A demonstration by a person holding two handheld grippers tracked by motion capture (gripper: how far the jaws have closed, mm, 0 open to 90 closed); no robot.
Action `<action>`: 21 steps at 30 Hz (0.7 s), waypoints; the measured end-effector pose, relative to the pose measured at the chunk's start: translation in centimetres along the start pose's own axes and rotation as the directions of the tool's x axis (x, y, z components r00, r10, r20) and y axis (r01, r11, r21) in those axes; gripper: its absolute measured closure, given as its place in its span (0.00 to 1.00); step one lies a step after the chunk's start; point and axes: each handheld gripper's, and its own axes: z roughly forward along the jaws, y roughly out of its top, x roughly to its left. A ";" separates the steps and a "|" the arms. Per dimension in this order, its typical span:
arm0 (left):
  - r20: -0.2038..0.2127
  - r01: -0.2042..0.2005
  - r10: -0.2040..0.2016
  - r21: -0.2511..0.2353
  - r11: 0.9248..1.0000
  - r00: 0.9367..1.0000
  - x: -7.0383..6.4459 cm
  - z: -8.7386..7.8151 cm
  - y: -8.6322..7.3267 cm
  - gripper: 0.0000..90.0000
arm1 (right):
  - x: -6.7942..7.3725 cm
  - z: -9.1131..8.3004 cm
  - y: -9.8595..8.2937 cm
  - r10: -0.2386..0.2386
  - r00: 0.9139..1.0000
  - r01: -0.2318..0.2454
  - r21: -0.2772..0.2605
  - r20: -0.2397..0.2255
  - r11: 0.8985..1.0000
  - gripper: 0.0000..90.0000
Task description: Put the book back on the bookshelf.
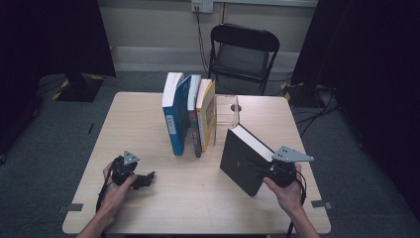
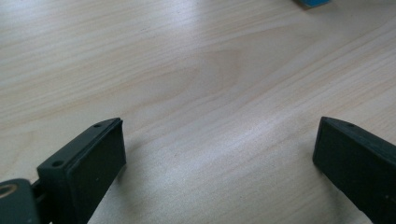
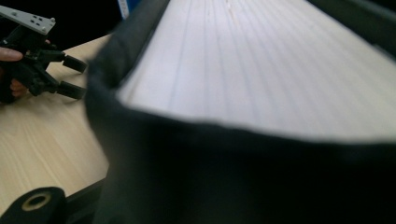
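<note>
A thick black book [image 1: 241, 157] with white page edges stands tilted at the table's front right, and my right gripper [image 1: 261, 168] is shut on its near edge. In the right gripper view the black book [image 3: 261, 70] looms very close, pages up. A row of three upright books [image 1: 190, 115], blue, dark and yellow, stands mid-table against a clear bookend [image 1: 229, 111]. My left gripper [image 1: 147, 179] rests low at the front left, jaws wide apart with only bare wood between them [image 2: 219, 154]. The left gripper [image 3: 72, 77] also appears far off in the right gripper view.
The wooden table [image 1: 148, 208] has bare surface between the two grippers and in front of the book row. A black folding chair [image 1: 242, 52] stands behind the far edge. Dark curtains hang at both sides, and cables run on the floor at the right.
</note>
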 end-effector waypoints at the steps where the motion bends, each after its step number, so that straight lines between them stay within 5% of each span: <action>1: 0.003 0.001 -0.001 0.007 1.000 1.000 0.1 0.0 0.0 0.02 | -0.1 0.0 0.0 0.000 1.000 0.000 0.002 0.000 1.000 0.57; 21: -0.002 0.010 -0.010 0.019 1.000 1.000 0.2 0.1 0.1 0.00 | -0.5 1.8 1.3 0.024 1.000 -0.024 0.045 -0.001 0.999 0.55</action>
